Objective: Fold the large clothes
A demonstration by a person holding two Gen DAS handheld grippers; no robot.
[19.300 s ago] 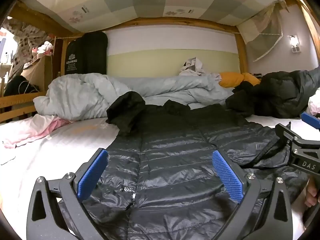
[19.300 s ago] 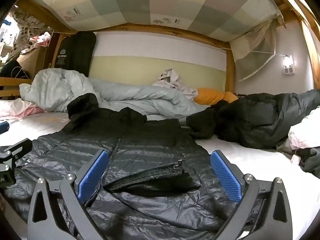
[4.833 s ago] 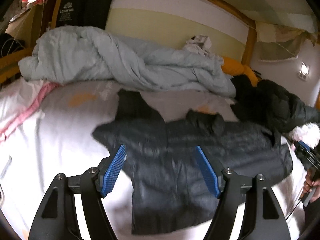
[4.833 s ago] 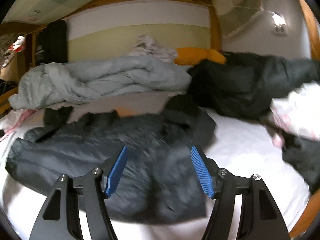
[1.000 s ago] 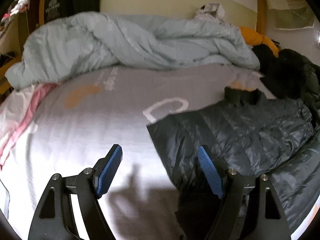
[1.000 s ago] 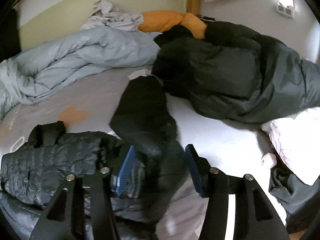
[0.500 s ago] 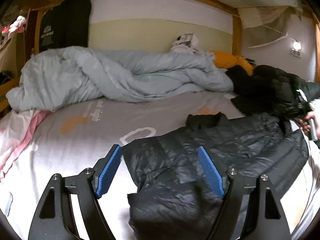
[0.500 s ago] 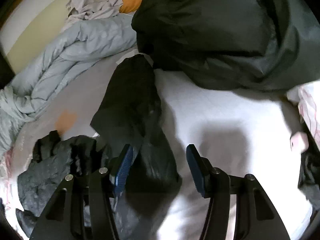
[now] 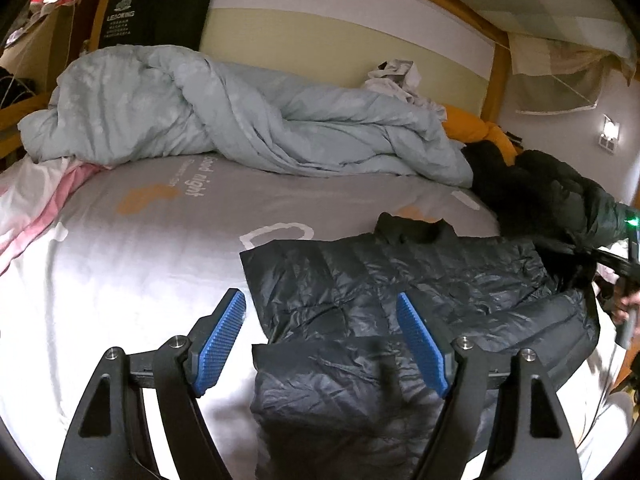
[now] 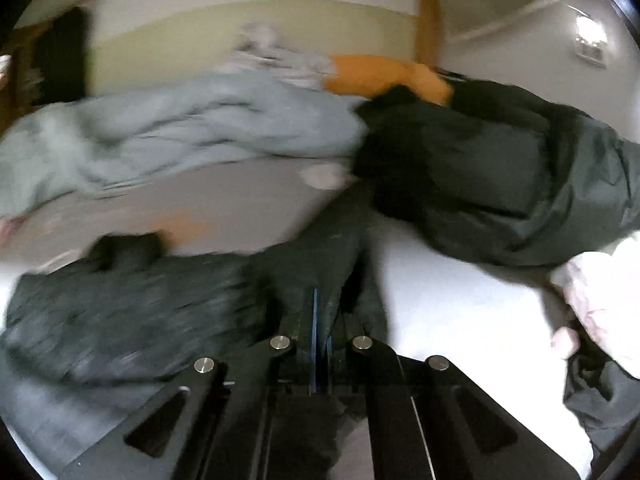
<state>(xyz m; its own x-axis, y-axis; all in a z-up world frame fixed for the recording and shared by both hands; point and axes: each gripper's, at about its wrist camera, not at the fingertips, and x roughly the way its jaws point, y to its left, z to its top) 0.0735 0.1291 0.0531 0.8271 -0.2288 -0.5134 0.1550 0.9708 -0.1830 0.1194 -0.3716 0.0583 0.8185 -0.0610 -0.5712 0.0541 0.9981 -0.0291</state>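
Observation:
A black quilted down jacket (image 9: 420,280) lies on the grey bed sheet (image 9: 160,248), its left sleeve folded over the body near me. My left gripper (image 9: 320,340) is open and empty, just above the folded sleeve. My right gripper (image 10: 318,312) is shut on the jacket's right sleeve (image 10: 332,248) and holds it lifted above the sheet. The jacket body (image 10: 132,304) lies left of it, blurred. The right gripper also shows at the far right of the left wrist view (image 9: 624,268).
A bunched pale blue duvet (image 9: 224,120) lies across the back of the bed. A second dark coat (image 10: 500,176) and an orange pillow (image 10: 384,76) sit at the back right. Pink and white cloth (image 9: 36,204) lies at the left edge, white cloth (image 10: 604,292) at the right.
My right gripper has closed on the jacket's right sleeve and lifted it. My left gripper stays open and has tilted down a little over the folded left sleeve.

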